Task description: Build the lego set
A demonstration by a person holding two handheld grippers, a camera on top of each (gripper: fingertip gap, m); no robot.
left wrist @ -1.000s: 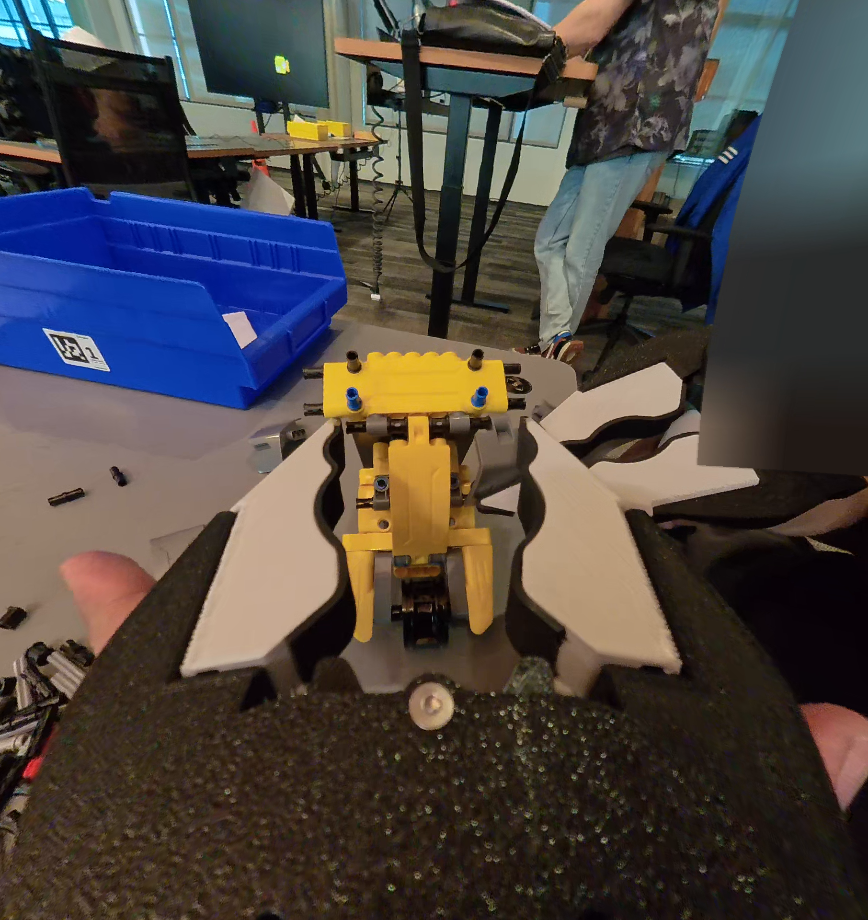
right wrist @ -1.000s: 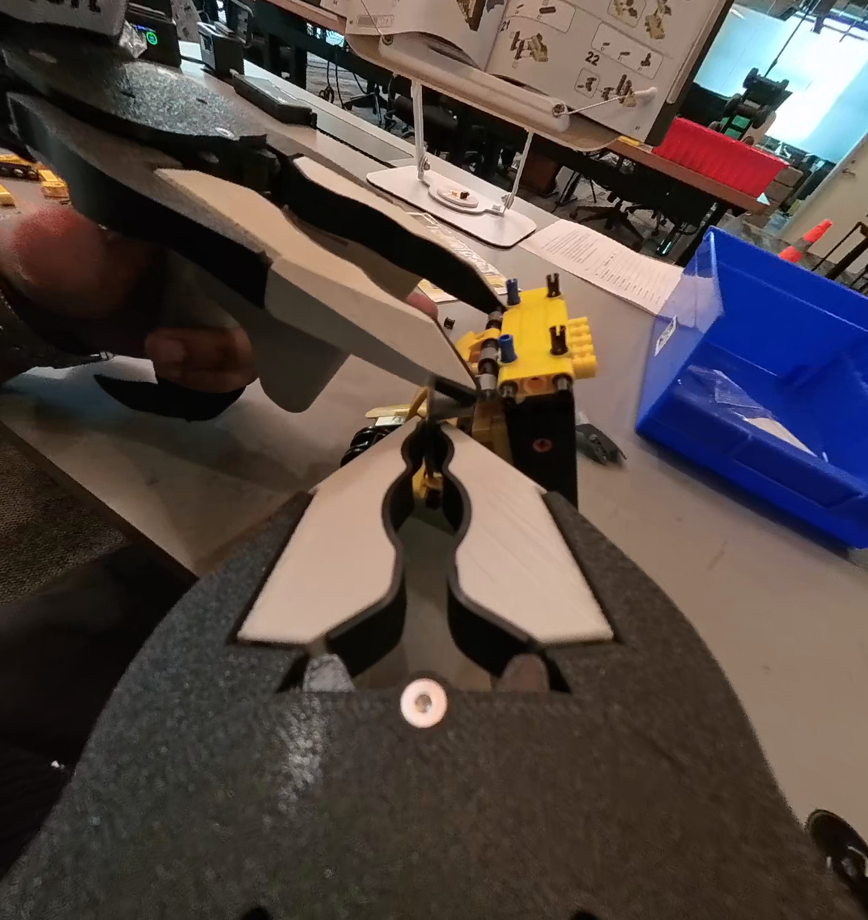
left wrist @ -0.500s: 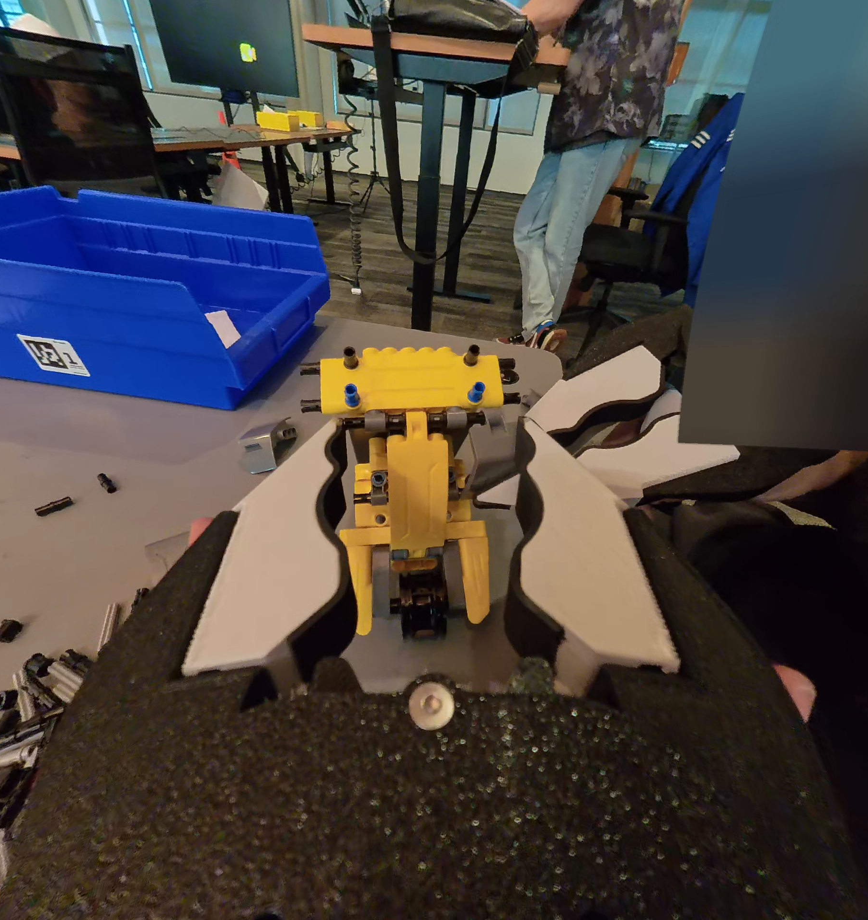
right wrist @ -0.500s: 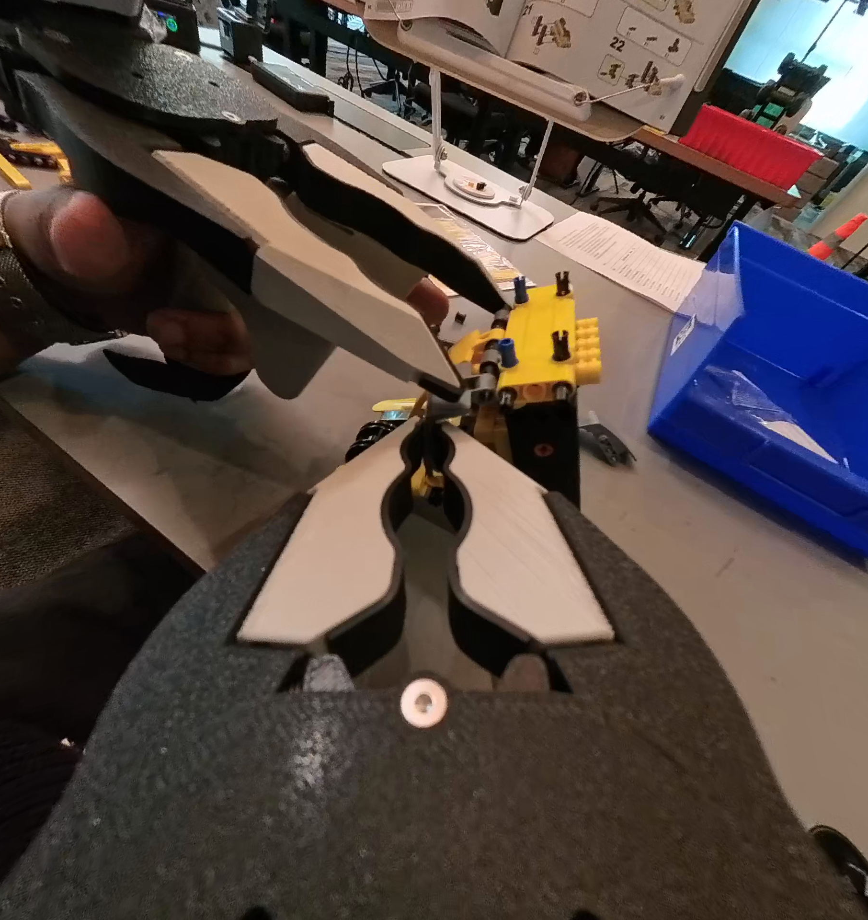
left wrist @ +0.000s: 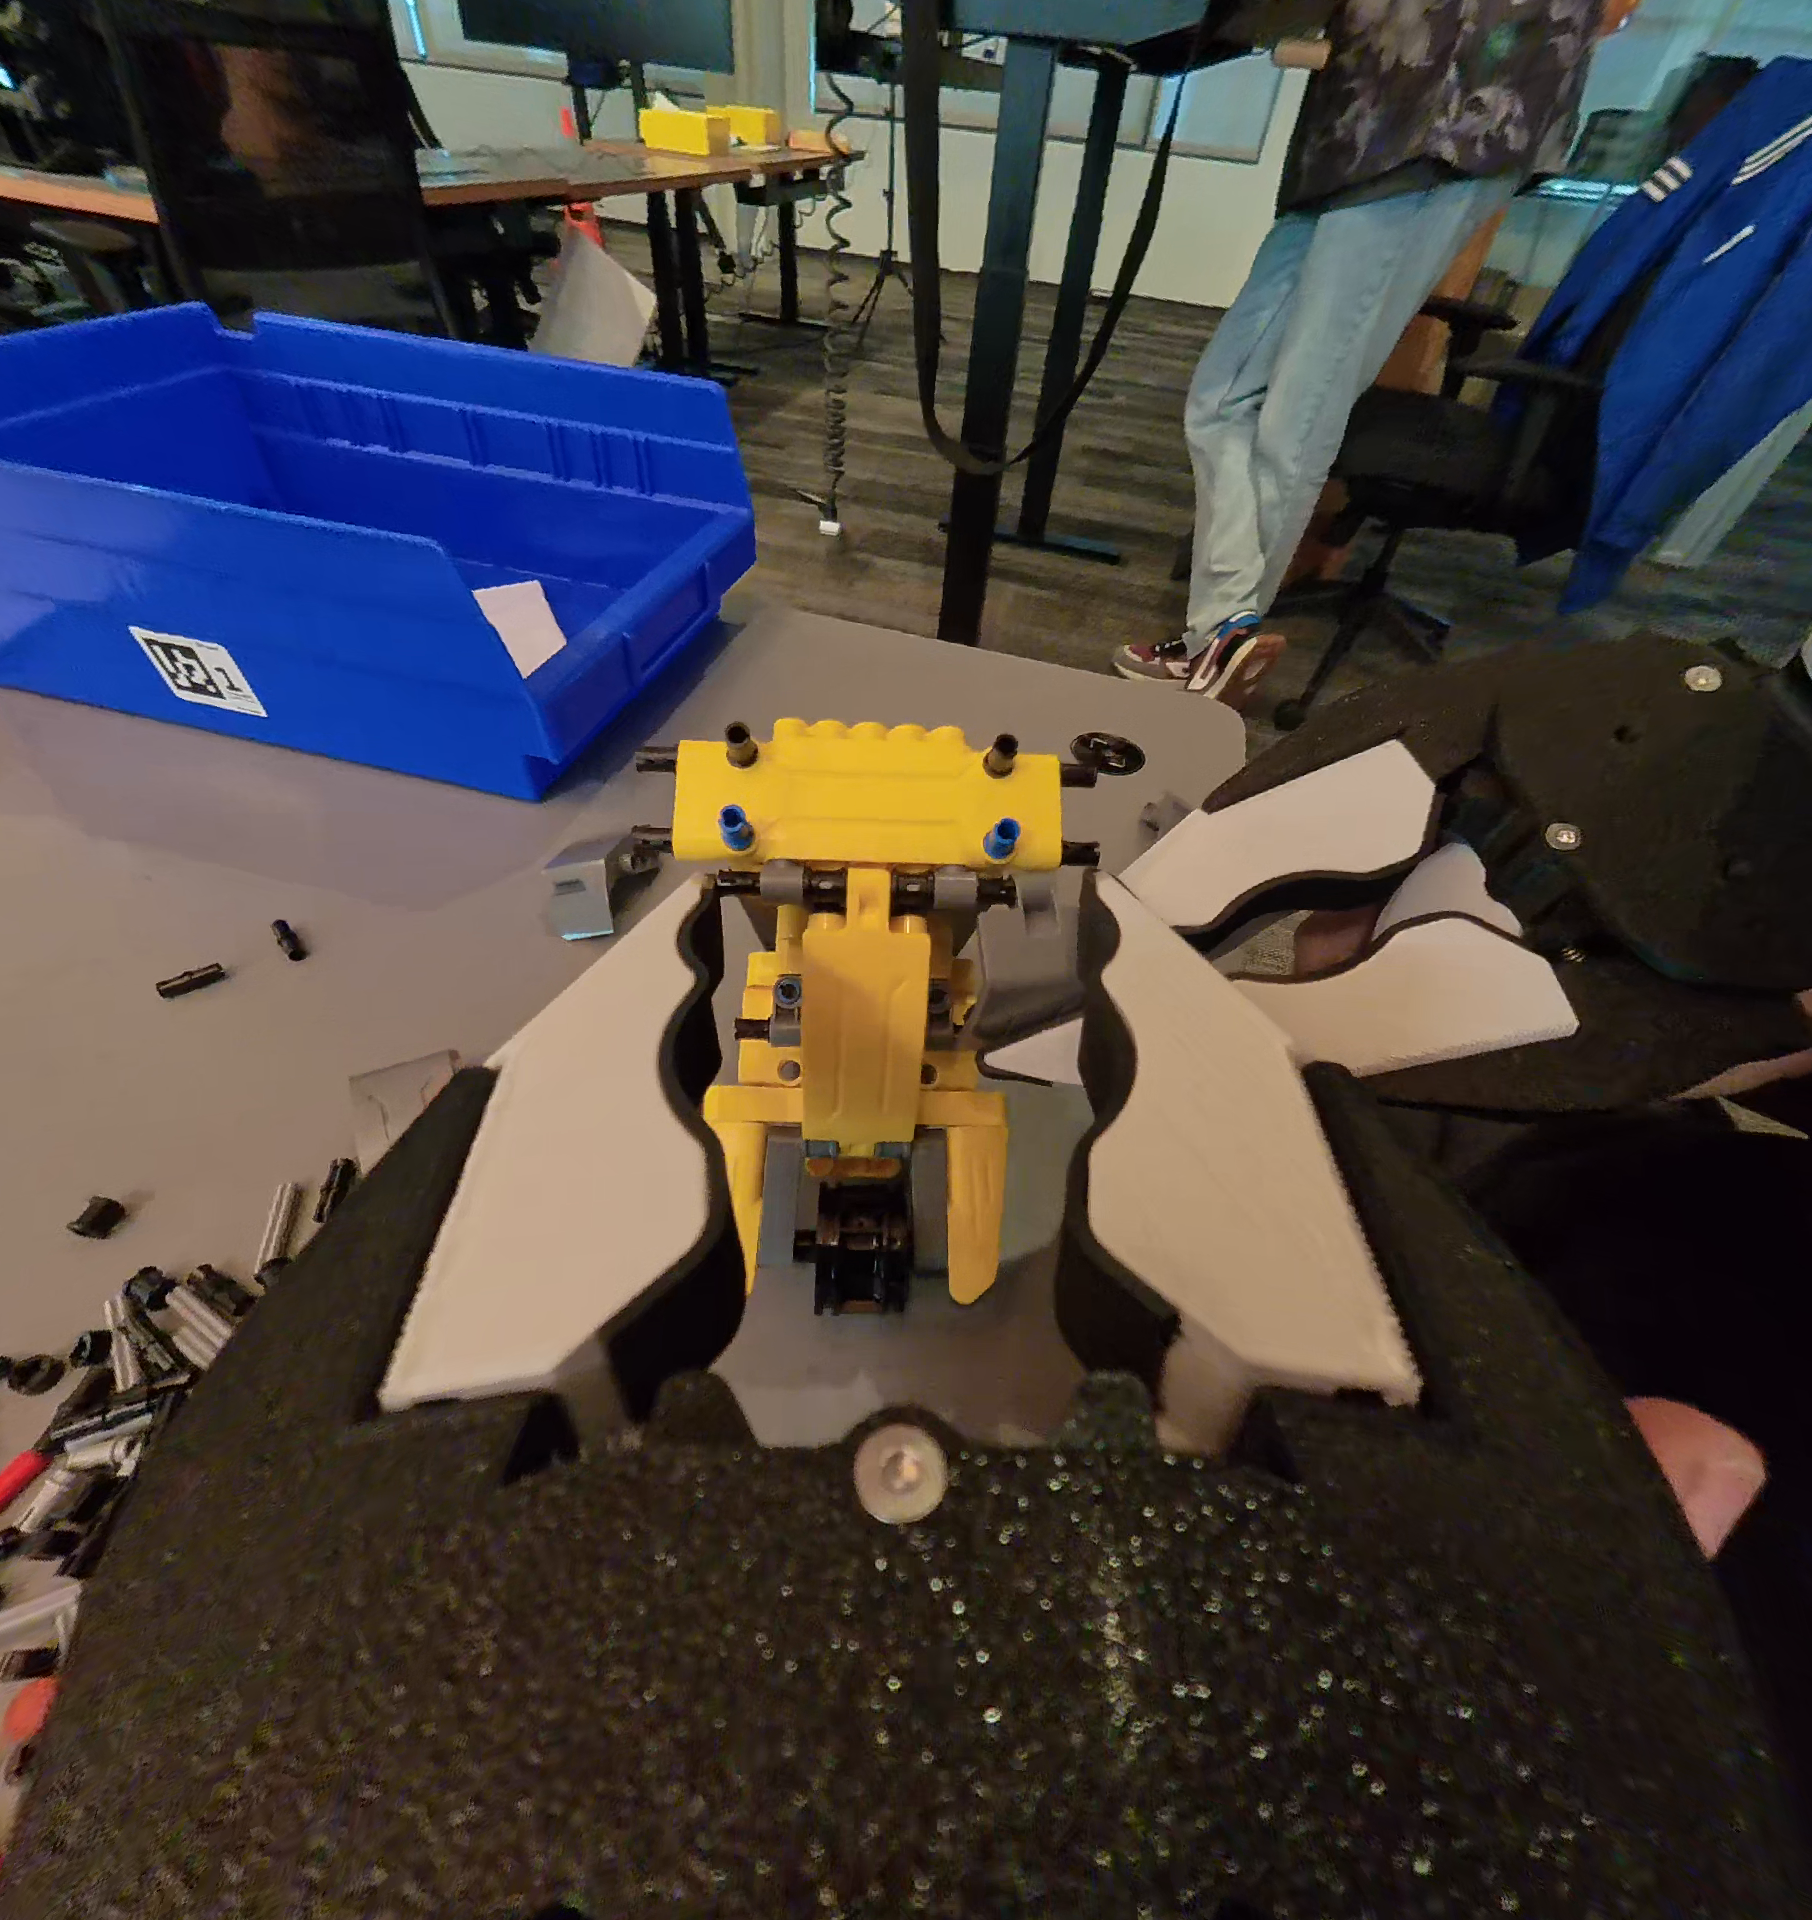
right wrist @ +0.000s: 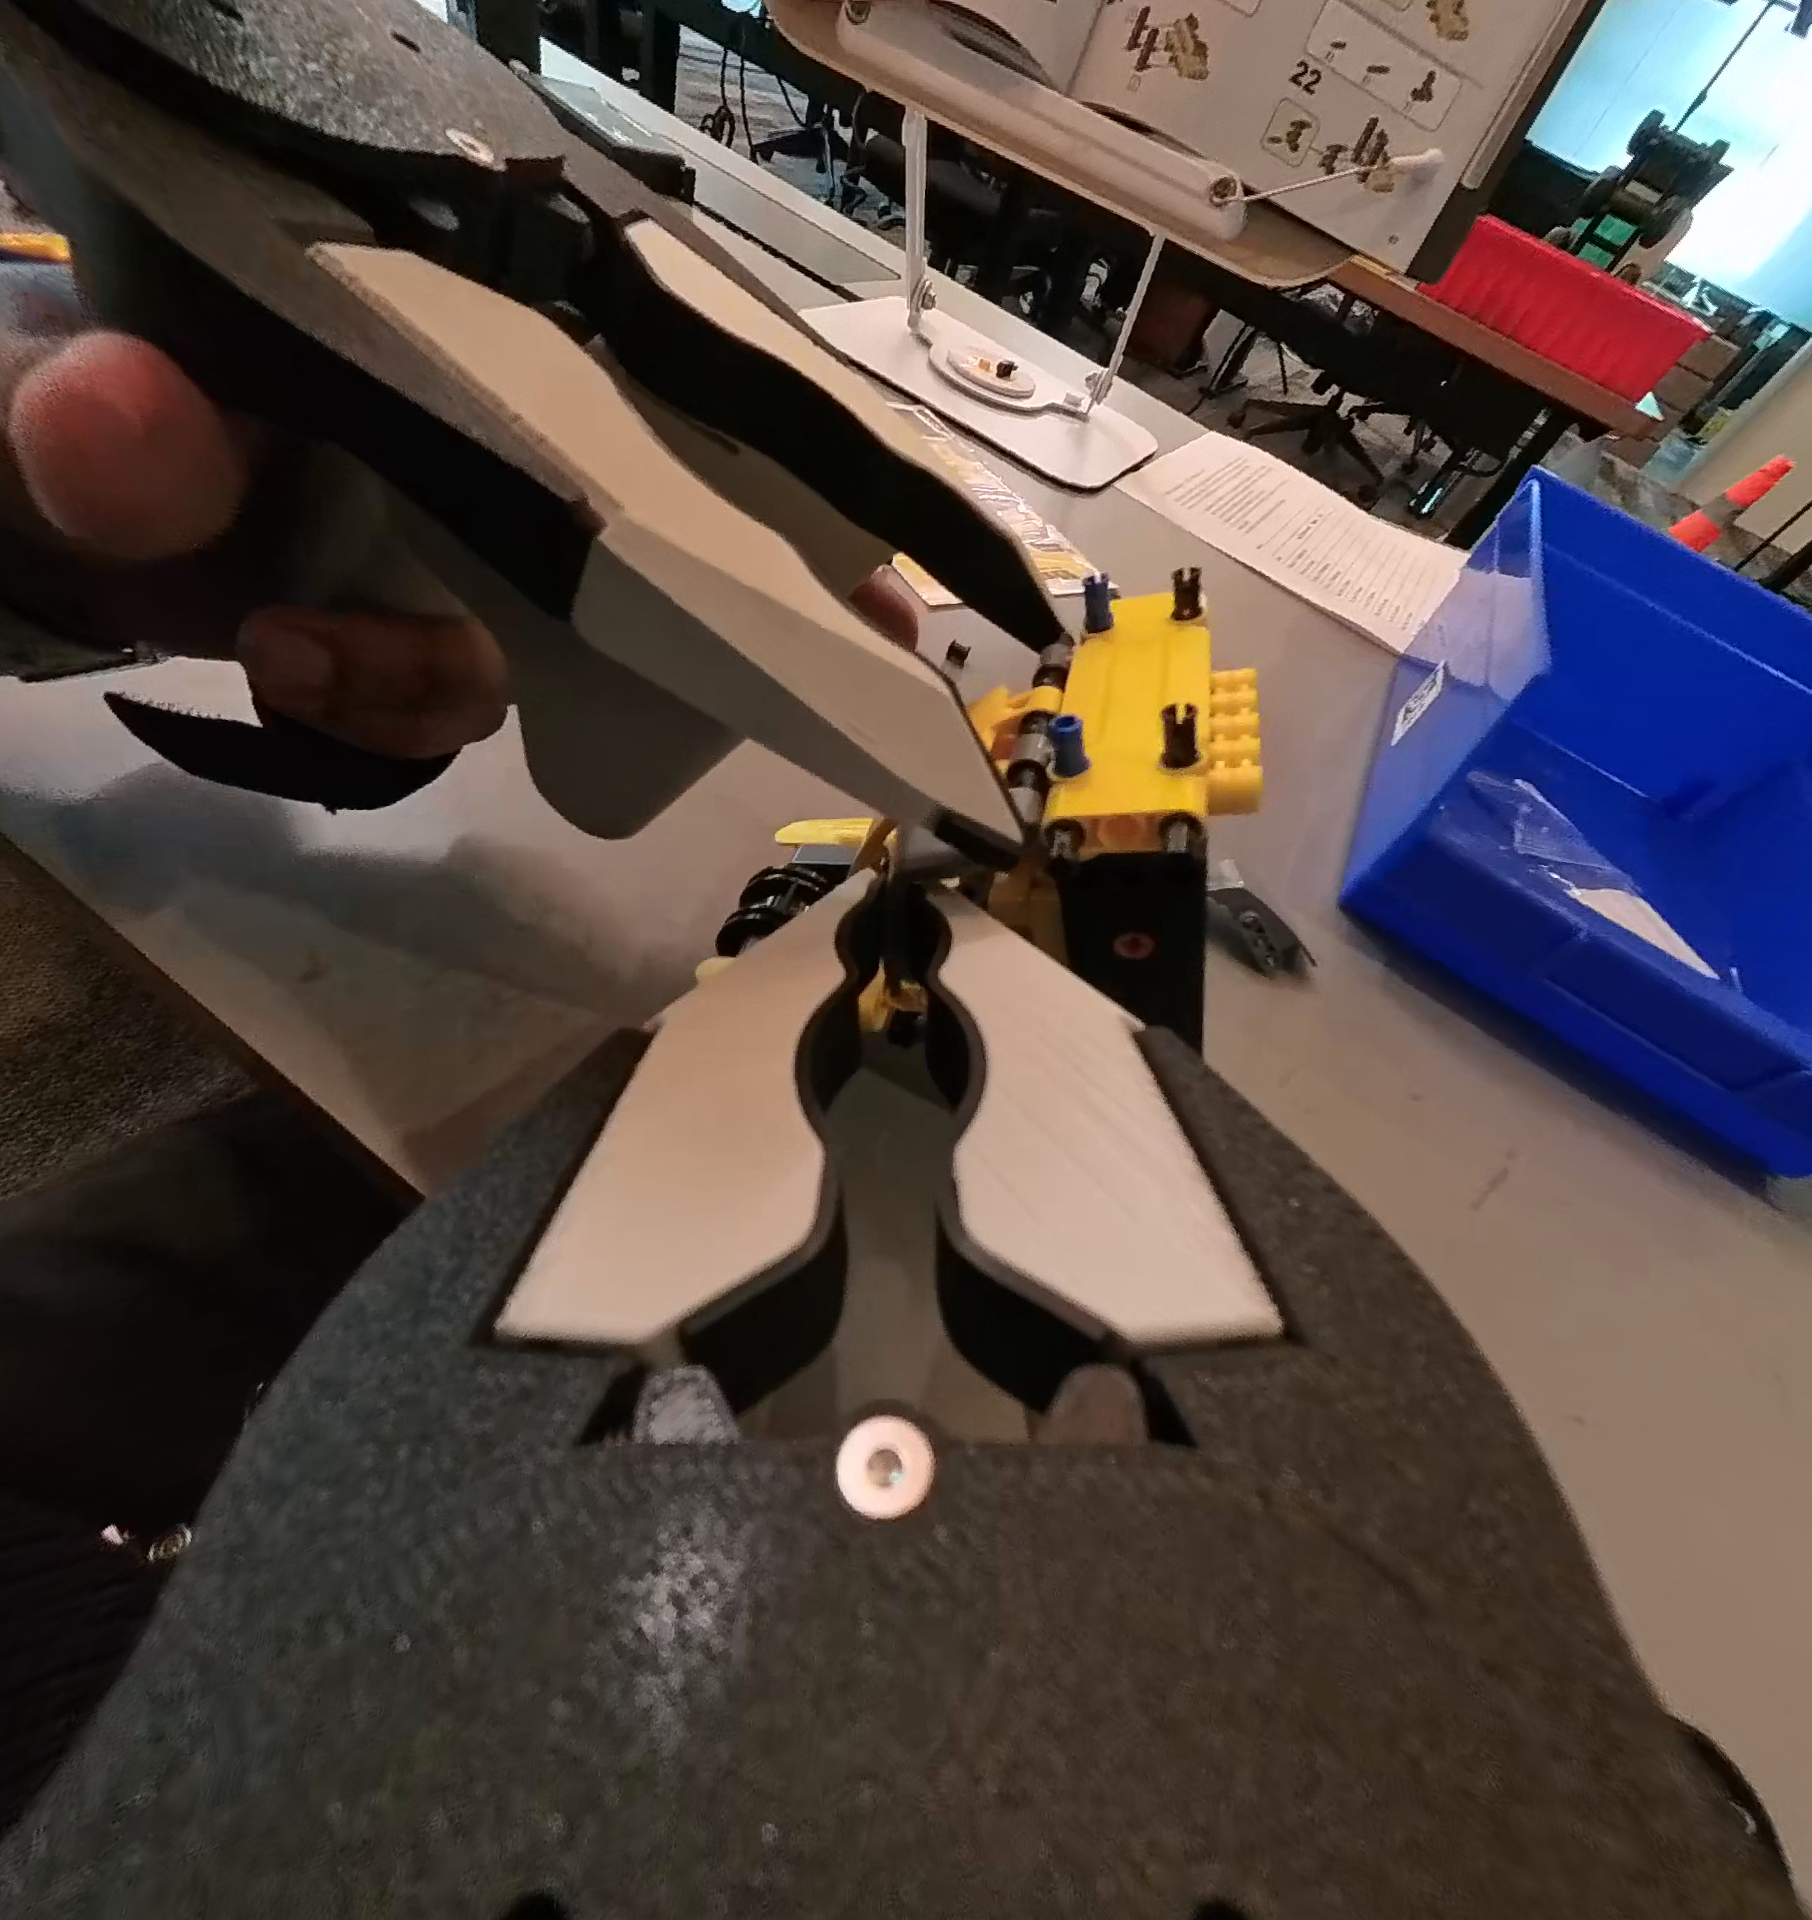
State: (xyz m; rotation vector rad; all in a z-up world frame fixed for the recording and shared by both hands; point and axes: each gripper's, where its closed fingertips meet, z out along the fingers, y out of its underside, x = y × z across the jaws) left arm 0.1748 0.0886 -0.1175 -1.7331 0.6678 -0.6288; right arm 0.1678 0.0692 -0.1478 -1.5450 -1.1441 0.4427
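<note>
A yellow brick-built model (left wrist: pixel 866 800) with blue and black pins stands on a black block (right wrist: pixel 1130 935) on the grey table (left wrist: pixel 206 883). My left gripper (left wrist: pixel 897 899) straddles the model, and its tips press on the two ends of the black axle under the yellow top block. It also shows from the side in the right wrist view (right wrist: pixel 1027 727). My right gripper (right wrist: pixel 907 894) is shut on a small grey part at the model's side, just under the left gripper's lower finger. Its fingers (left wrist: pixel 1297 831) come in from the right in the left wrist view.
A blue bin (left wrist: pixel 362 582) stands on the table beyond the model and also shows in the right wrist view (right wrist: pixel 1608 935). Loose black and grey pieces (left wrist: pixel 102 1382) lie at the left. A booklet stand (right wrist: pixel 985 384) and a paper sheet (right wrist: pixel 1297 520) are farther off. A person (left wrist: pixel 1297 416) stands past the table edge. My two grippers' fingertips are within a few centimetres of each other.
Both grippers keep their hold. The left gripper and model have shifted slightly, and the thumb at its left side has gone out of sight.
</note>
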